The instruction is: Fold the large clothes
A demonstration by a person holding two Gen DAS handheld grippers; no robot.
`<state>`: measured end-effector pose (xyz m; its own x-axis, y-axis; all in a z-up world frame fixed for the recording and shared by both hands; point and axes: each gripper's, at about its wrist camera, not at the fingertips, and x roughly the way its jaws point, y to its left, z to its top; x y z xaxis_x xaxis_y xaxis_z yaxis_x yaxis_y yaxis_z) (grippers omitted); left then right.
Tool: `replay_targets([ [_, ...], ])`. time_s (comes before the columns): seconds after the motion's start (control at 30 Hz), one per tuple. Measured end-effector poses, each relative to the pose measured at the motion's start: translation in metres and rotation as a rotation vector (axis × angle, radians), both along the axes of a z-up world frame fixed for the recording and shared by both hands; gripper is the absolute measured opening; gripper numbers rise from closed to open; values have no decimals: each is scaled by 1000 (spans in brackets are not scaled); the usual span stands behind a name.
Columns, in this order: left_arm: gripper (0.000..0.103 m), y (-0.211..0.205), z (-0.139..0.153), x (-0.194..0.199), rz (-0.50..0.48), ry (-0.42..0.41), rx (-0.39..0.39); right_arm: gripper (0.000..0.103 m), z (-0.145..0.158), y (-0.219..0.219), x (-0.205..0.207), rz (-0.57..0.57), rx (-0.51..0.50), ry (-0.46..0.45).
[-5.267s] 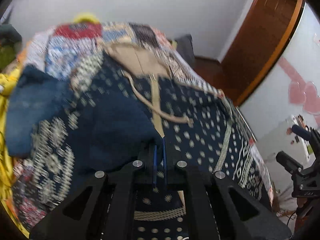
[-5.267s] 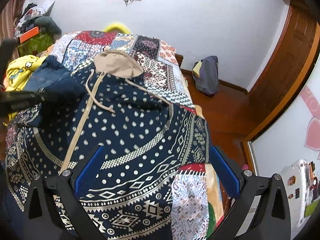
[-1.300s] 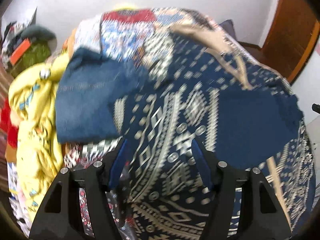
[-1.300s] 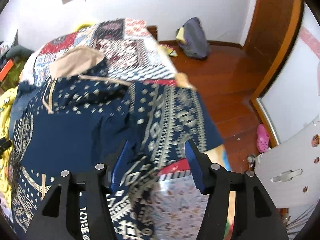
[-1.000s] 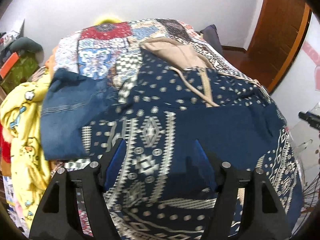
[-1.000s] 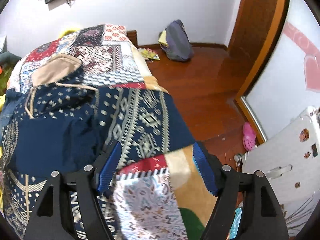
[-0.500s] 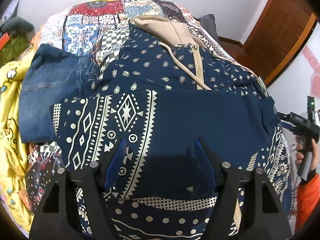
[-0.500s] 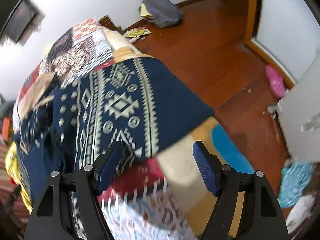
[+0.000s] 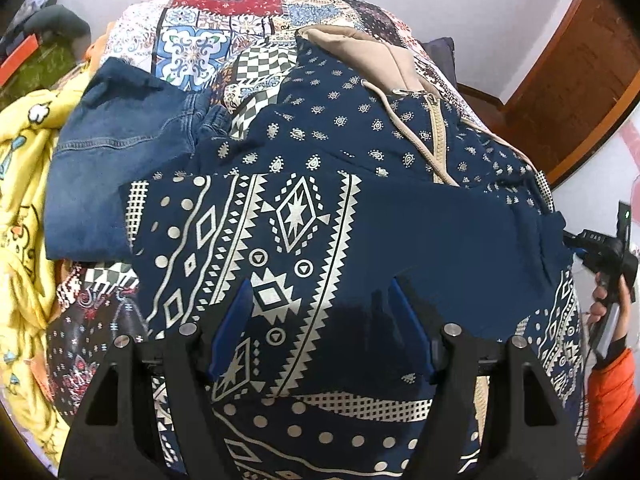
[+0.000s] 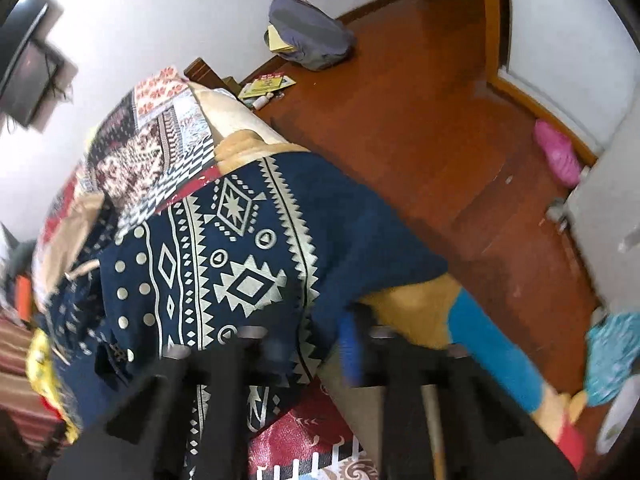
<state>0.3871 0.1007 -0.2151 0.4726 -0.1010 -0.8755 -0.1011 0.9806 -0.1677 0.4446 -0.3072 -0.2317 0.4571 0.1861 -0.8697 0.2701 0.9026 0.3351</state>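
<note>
**Mia:** Since a moment ago, the right gripper has tipped over and dropped low, and its fingers have snapped together. The left gripper only sank a little.

**Ben:** What does the left view show?

**Mia:** The big navy blue hoodie with white patterns and a tan hood lies flat on the patchwork quilt, filling the middle of the frame. One sleeve is already folded across its chest. The left fingers stand apart over the cloth, holding nothing. Folded blue jeans sit at the left.

**Ben:** And the right view?

**Mia:** It is blurry. The hoodie's patterned sleeve fills the middle left, beside the brown wood floor. The fingers at the bottom are clenched, right at the sleeve's edge. I think they pinch it, but I cannot tell for sure.

**Ben:** How much is done?

**Mia:** One sleeve, I guess. The other sleeve and the body still need folding.
</note>
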Motion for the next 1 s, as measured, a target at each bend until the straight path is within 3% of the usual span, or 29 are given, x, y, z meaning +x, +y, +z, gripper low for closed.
replay_targets([
  [0.13,69,-5,10,-8,-27,-29,37,7,24,10,-6,32,-87,-34],
  [0.23,69,-10,18,-14,-53,-44,38,6,53,17,-17,68,-129,-110],
  [0.53,69,-23,38,-29,-100,-94,40,6,143,81,-62,291,-145,-348],
  [0.63,69,-26,41,-32,-107,-98,50,6,151,114,-75,429,-181,-380],
  [0.77,69,-25,42,-38,-111,-101,30,7,138,140,-87,499,-316,-358],
  [0.87,69,-25,39,-39,-117,-96,44,36,122,143,-81,503,-377,-291],
  [0.9,69,-24,38,-39,-118,-92,51,54,117,140,-81,493,-398,-270],
  [0.93,69,-23,36,-39,-117,-88,58,64,113,136,-81,481,-411,-258],
  [1.0,69,-21,33,-38,-112,-82,58,66,104,124,-78,445,-427,-233],
])
